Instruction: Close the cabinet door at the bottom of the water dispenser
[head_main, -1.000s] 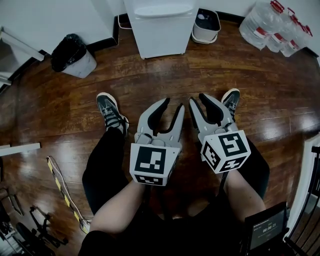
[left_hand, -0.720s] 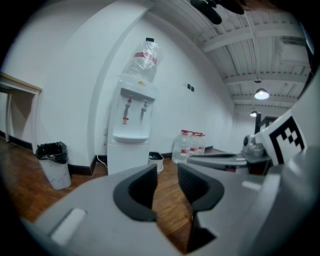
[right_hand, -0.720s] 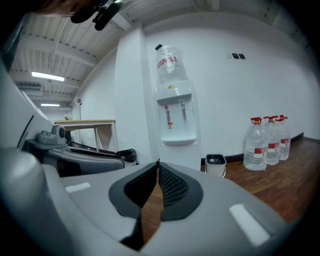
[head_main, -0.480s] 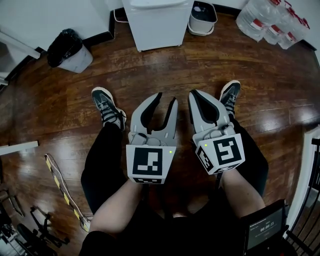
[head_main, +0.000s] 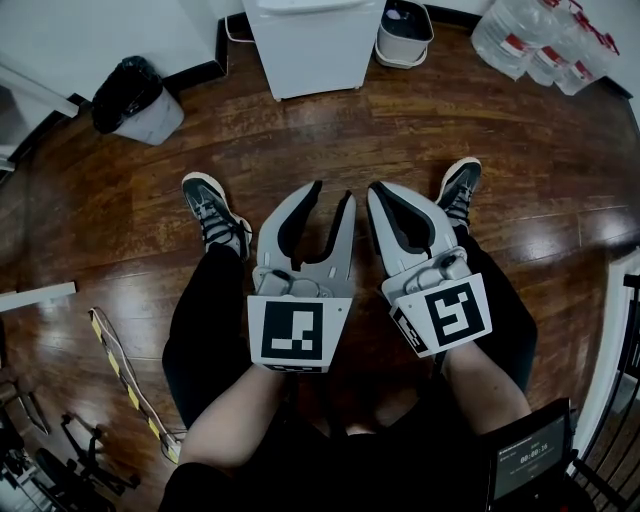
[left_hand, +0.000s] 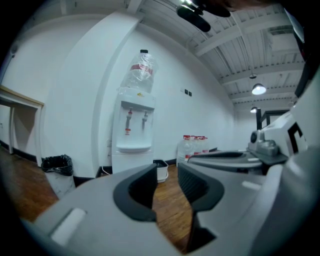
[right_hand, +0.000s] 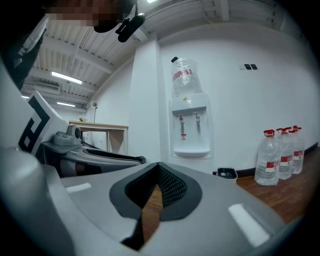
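The water dispenser (head_main: 305, 45) is seen at twelve o'clock, well apart; its cabinet door (head_main: 312, 65) appears flush. The left gripper (head_main: 332, 192) is held narrowly parted, empty; the right gripper (head_main: 378, 190) is pressed together. Flushness is best checked from nearer.

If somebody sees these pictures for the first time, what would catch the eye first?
First the two grippers held over the person's legs: the left gripper with jaws apart and empty, the right gripper with jaws together. Then the white water dispenser straight ahead, with spare water bottles standing on the wooden floor to its right.
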